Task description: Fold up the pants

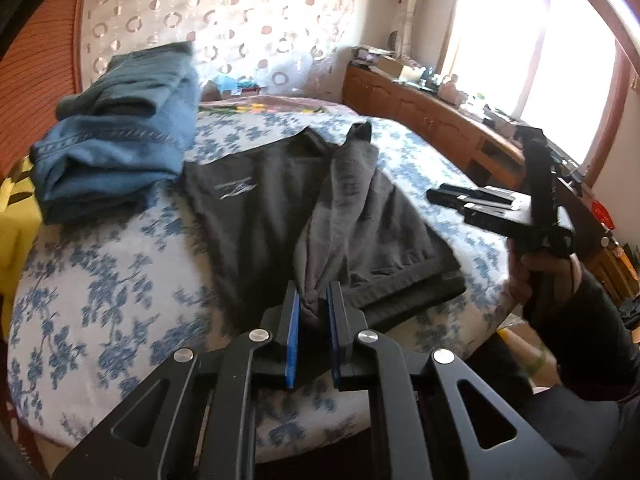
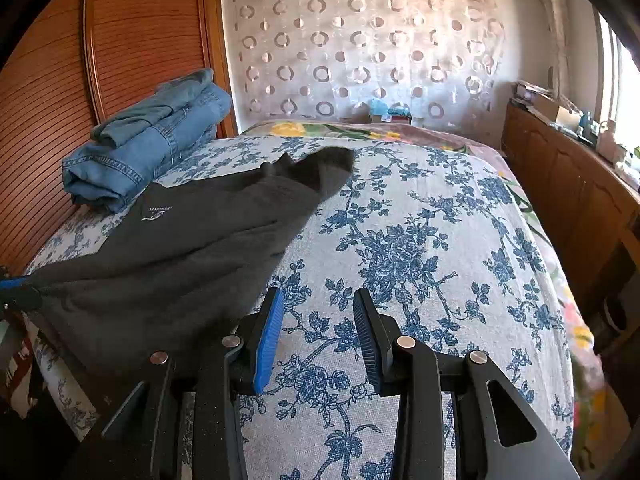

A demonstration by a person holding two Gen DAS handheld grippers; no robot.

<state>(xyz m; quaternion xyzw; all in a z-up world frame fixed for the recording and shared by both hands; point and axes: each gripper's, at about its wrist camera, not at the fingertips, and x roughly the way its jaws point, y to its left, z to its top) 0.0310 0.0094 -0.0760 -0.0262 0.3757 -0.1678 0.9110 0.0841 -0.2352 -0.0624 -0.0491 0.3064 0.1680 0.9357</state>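
Observation:
Dark grey pants [image 1: 264, 216] with a small white logo lie on the floral bed. My left gripper [image 1: 314, 300] is shut on a bunched fold of the pants and holds it lifted, so a ridge of cloth runs away from the jaws. The pants also show in the right wrist view [image 2: 192, 240], stretched toward the left gripper at the left edge [image 2: 16, 292]. My right gripper [image 2: 316, 332] is open and empty above the bedsheet, to the right of the pants. It also shows in the left wrist view [image 1: 472, 200], held in a hand.
A folded stack of blue jeans [image 1: 120, 140] lies at the far left of the bed [image 2: 420, 240], against a wooden slatted panel [image 2: 80, 60]. A wooden cabinet [image 2: 568, 184] with clutter runs along the right under a window. A yellow item [image 1: 16, 216] lies at the left.

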